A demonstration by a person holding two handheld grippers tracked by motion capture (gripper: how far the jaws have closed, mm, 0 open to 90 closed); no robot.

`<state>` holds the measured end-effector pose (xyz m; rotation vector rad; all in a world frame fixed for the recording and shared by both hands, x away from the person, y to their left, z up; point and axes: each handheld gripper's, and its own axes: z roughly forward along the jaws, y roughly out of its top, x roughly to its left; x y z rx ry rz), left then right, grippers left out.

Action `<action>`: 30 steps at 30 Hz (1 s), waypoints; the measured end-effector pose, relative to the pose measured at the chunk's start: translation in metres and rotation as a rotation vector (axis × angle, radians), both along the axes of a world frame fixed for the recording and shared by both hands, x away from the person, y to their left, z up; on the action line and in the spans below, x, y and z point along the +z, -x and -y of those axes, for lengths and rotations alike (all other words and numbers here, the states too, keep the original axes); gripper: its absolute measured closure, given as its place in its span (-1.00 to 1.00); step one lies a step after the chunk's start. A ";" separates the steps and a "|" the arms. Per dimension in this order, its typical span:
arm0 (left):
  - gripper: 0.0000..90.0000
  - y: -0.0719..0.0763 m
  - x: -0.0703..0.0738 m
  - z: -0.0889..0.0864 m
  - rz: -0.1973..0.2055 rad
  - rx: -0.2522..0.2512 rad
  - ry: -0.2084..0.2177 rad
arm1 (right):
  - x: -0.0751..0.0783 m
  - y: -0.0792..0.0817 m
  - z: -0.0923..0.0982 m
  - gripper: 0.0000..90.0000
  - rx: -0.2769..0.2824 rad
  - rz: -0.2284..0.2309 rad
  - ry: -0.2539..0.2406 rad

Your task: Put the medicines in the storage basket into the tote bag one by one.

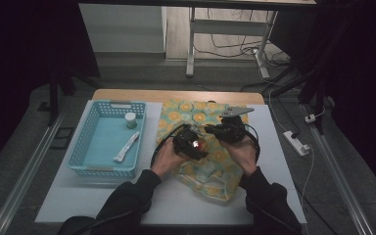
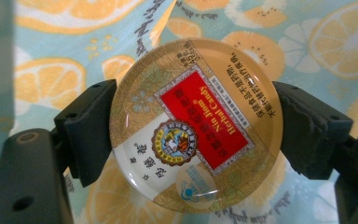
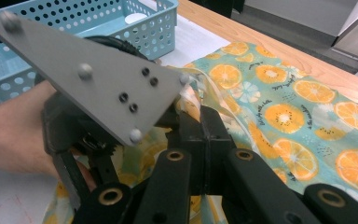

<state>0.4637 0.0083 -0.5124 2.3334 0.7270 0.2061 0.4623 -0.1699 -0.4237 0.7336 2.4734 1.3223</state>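
1. White tabletop (image 1: 176, 203) with a wooden far edge carries the whole job, under a dim room with cables on the floor behind.
2. Left gripper (image 1: 194, 145) pinches a round herbal candy tin (image 2: 196, 125) by its rim, one black jaw on either side, and holds it just above the citrus-print cloth bag (image 1: 176, 115).
3. Right gripper (image 1: 223, 131) has its jaws pressed together on a fold of the bag's fabric (image 3: 200, 86), seemingly lifting the edge to keep the mouth open.
4. Step in hand, as I judge it: getting the tin into the bag while the other hand holds the opening.
5. Next move probably calls for sliding the tin under the raised fabric, then spreading the left jaws only once it sits inside; the right must keep its pinch, or the mouth collapses.
6. Count: two grippers, one tin, one bag, one blue perforated basket (image 1: 89, 142).
7. Inside the basket lie one small white-capped jar (image 1: 130, 119) and one slim white tube (image 1: 127, 147), well apart from the hands.
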 end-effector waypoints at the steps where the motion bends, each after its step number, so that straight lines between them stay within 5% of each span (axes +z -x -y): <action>1: -0.56 0.000 -0.001 0.001 0.007 0.009 -0.002 | 0.000 0.000 0.000 1.00 0.001 0.001 0.001; 10: -0.72 0.001 0.002 0.001 0.030 0.045 0.020 | 0.000 0.000 0.002 1.00 -0.004 0.005 -0.004; 17: -0.80 0.009 0.014 -0.003 0.020 0.022 0.034 | 0.002 0.000 0.003 1.00 -0.005 0.009 -0.008; 30: -0.93 0.026 0.036 -0.016 -0.061 -0.049 0.146 | 0.002 0.000 0.005 1.00 -0.010 0.009 -0.015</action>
